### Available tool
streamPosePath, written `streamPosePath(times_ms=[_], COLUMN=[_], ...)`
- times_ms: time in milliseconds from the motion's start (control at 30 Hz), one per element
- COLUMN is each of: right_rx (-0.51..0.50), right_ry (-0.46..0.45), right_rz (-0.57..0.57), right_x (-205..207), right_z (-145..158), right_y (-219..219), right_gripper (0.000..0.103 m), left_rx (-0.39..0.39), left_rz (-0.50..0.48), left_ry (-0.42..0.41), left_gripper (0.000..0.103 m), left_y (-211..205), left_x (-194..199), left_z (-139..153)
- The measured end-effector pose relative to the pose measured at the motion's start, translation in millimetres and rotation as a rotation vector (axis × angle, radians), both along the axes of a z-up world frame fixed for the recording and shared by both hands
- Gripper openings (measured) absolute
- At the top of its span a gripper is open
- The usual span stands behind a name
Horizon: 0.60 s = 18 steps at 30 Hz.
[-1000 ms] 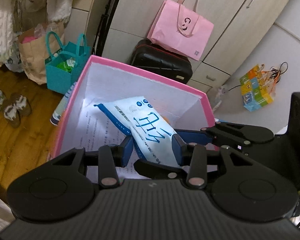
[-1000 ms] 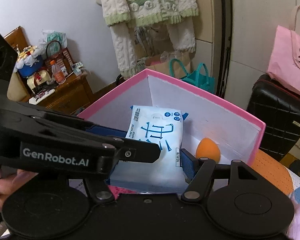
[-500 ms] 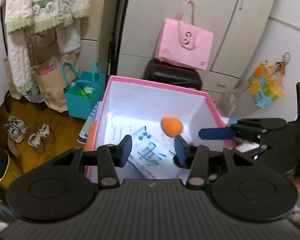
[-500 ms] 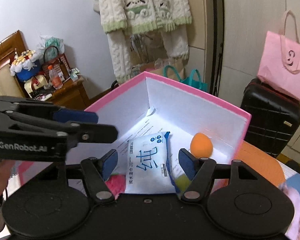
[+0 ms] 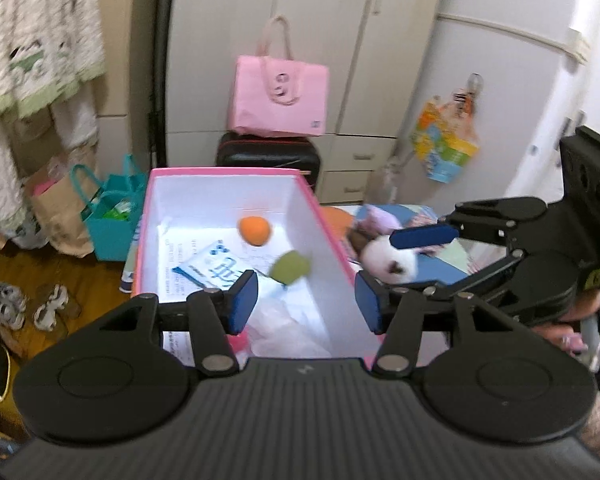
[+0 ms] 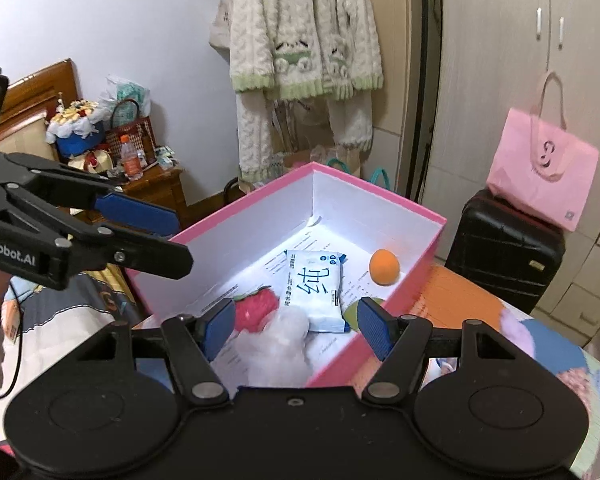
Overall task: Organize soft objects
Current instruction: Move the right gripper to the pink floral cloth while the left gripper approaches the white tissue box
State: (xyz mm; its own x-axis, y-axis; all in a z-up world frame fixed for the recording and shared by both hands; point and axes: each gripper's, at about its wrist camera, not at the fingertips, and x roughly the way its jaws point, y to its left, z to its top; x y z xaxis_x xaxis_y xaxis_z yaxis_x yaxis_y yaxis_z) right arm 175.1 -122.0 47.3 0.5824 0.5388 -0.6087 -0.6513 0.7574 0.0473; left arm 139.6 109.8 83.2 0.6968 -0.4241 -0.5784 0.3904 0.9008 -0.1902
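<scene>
Since a second ago, both grippers have let go of the tissue pack and pulled back above the pink box; the pack now lies flat on the box floor.

In the left wrist view, the left gripper is at 6 o'clock, above the near end of the box. Its jaws are opening and nothing is between them. Inside the box, the pack is at 9 o'clock from the box centre, an orange sponge at 12 o'clock near the far wall, and a green soft object, blurred, just beside the right wall. The right gripper is at 3 o'clock, outside the box, with a white plush toy behind it on the quilt.

In the right wrist view, the left gripper is at 9 o'clock. The right gripper's jaws stand apart and empty. Under them lie a red strawberry plush at 7 o'clock from the pack, touching it, and a white fluffy thing, perhaps a plush, at 6 o'clock.
</scene>
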Motion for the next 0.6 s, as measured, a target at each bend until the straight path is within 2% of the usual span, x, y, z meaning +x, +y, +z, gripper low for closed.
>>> streamPosePath(times_ms=[300,433,600], right_rx=[0.003,0.012,0.038], right_ry=[-0.090,-0.113,-0.110], right_rz=[-0.075,-0.129,-0.179], right_x=[-64.3,-82.2,-95.7], right_z=[14.1,10.4,-2.1], right_y=[-57.4,-85.1,-114.9], right_gripper=[0.072,0.073,0.073], left_rx=[0.021,0.059,0.052], left_rz=[-0.150,-0.202,-0.263], left_ry=[-0.003,-0.008,0.015], left_gripper=[0.055,0.055,0.055], left_y=[-27.4,-47.5,-74.8], left_x=[-47.1,-63.0,-70.2], left_z=[4.8,-2.4,-12.1])
